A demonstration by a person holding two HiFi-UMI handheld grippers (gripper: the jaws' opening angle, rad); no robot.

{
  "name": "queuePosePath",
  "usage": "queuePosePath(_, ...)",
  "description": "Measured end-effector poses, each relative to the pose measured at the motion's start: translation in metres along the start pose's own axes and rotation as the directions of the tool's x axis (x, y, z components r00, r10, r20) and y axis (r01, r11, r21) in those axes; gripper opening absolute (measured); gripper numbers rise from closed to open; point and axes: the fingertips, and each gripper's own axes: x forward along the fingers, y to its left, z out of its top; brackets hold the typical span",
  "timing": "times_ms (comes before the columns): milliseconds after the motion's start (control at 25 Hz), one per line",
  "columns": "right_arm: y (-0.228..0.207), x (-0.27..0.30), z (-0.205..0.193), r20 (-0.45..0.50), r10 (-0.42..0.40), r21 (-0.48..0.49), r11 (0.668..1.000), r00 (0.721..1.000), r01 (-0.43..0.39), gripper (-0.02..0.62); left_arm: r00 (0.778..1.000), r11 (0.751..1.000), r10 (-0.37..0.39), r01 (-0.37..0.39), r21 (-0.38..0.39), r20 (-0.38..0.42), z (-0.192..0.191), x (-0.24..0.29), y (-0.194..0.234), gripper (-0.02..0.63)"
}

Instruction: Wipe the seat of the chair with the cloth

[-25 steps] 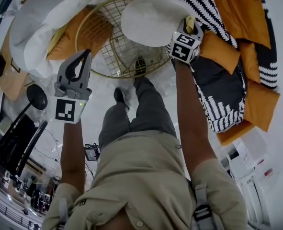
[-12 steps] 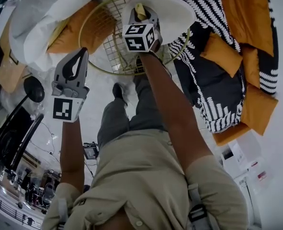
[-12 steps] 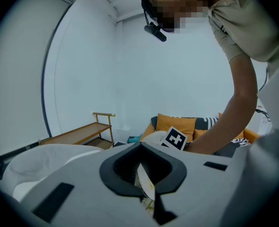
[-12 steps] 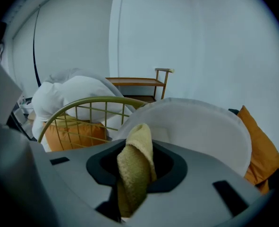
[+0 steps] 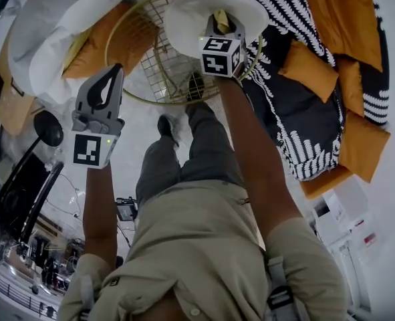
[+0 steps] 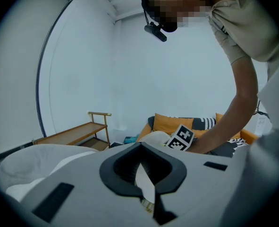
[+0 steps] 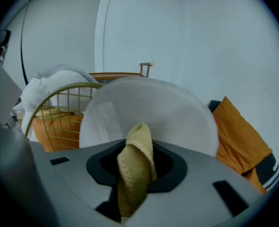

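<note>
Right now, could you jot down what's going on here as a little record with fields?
right hand-held gripper: shut on the cloth, above the seat
cloth: yellow, bunched between the jaws
seat: white round pad on the chair
chair: gold wire frame
left hand-held gripper: shut, empty, beside the chair
cloth touching seat: cannot tell

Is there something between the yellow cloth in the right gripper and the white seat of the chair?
Nothing visible stands between them. The right gripper is shut on the cloth, and the seat lies bare just ahead of it. Whether the cloth touches the seat, I cannot tell.
</note>
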Motion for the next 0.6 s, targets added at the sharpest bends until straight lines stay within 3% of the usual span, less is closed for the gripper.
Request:
queuePosePath(160, -0.083, -0.017, -0.040, -0.049, -0.140, 0.060, 0.988, 0.989, 0.143, 0.117, 1.000, 1.000, -0.021, 0.021, 0.000, -0.005, -0.001, 0.009, -0.005, 0.015)
queuePosePath(280, -0.121, -0.030, -0.058, -0.074, -0.202, 0.093, 0.974, 0.977, 0.208, 0.117, 0.999, 0.999, -0.035, 0.035, -0.002, -0.010, -0.002, 0.016, -0.011, 0.015)
queuePosePath(600, -0.124, -0.030, -0.065, -0.073, -0.207, 0.082, 0.974, 0.976, 0.213, 0.117, 0.999, 0.999, -0.046, 0.046, -0.003, -0.016, -0.006, 0.025, -0.020, 0.015)
